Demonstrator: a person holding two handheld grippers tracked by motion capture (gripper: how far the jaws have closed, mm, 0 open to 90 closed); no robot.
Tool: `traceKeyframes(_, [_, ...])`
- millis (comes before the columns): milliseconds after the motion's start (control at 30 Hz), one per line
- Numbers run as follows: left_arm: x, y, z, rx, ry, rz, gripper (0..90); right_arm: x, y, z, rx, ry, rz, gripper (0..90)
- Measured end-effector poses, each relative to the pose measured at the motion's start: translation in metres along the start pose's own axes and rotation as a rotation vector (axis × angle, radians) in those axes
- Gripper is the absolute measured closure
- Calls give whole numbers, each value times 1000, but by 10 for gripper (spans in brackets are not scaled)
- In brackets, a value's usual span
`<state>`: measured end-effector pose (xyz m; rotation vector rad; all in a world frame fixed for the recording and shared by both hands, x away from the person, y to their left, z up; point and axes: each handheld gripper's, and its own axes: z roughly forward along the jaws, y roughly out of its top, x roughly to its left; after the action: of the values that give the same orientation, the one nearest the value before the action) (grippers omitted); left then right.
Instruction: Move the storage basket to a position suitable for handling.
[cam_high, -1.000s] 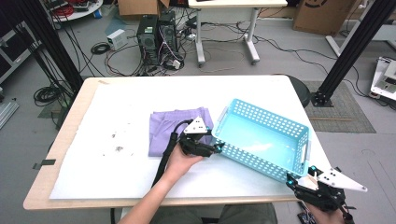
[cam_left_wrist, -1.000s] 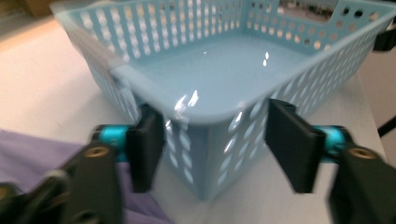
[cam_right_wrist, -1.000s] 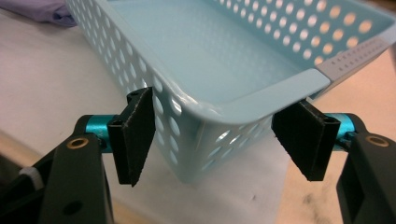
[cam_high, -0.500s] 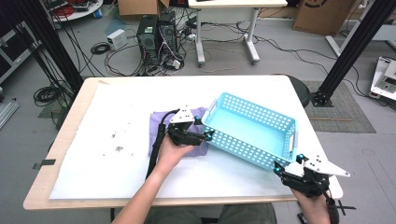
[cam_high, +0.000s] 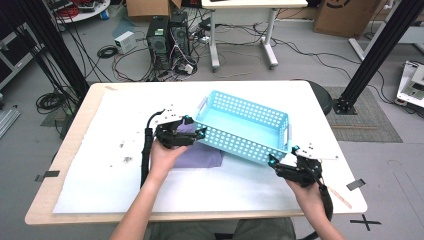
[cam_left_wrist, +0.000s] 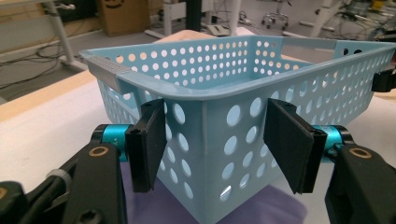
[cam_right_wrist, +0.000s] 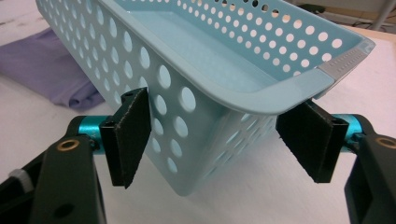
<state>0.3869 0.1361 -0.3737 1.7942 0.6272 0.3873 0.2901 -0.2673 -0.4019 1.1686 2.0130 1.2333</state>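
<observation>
White sheeting covers the counter (cam_high: 90, 190), which stands in a workshop with cables and computer towers on the floor behind it. Near the middle sits a light blue perforated basket (cam_high: 250, 120), lying diagonally, with a grey handle at each end. One end rests on a purple cloth (cam_high: 200, 156) (part of the cloth is hidden beneath the basket). The left gripper (cam_high: 194, 134) is at the basket's near-left corner, over the cloth. In the left gripper view its jaws stand apart on either side of that corner, one beside each wall, not pressing on it. The right gripper (cam_high: 282, 159) is at the opposite near-right corner. In the right gripper view its jaws are likewise wide apart, straddling the corner below the rim, without clamping it.
</observation>
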Motion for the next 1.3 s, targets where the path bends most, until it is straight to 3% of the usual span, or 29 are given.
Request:
traceKeyframes(33, [5,-1,-5,-5,21,-4,397,1,7,13,0,18,3,270])
traceKeyframes(133, [13,-2,-10,-7,45,-9,397,2,12,23,4,30,-1,268])
traceKeyframes(167, [16,-3,-12,-10,56,-13,397,2,18,36,2,48,-6,266])
traceKeyframes(233, [21,-6,-15,-15,71,-20,398,1,22,48,5,57,-6,264])
traceKeyframes(400, [30,-12,-16,-16,103,-29,395,0,28,67,16,57,-22,255])
traceKeyframes(667, [38,-23,-12,-6,135,-55,381,-3,38,78,-3,66,-41,249])
traceKeyframes(900, [41,-29,-11,-10,136,-84,381,-6,40,82,-12,75,-44,246])
traceKeyframes(1133, [39,-31,-8,-12,130,-89,382,-9,40,84,26,75,-36,248])
traceKeyframes(1300, [38,-33,-4,-7,128,-93,381,-16,44,92,86,48,-22,289])
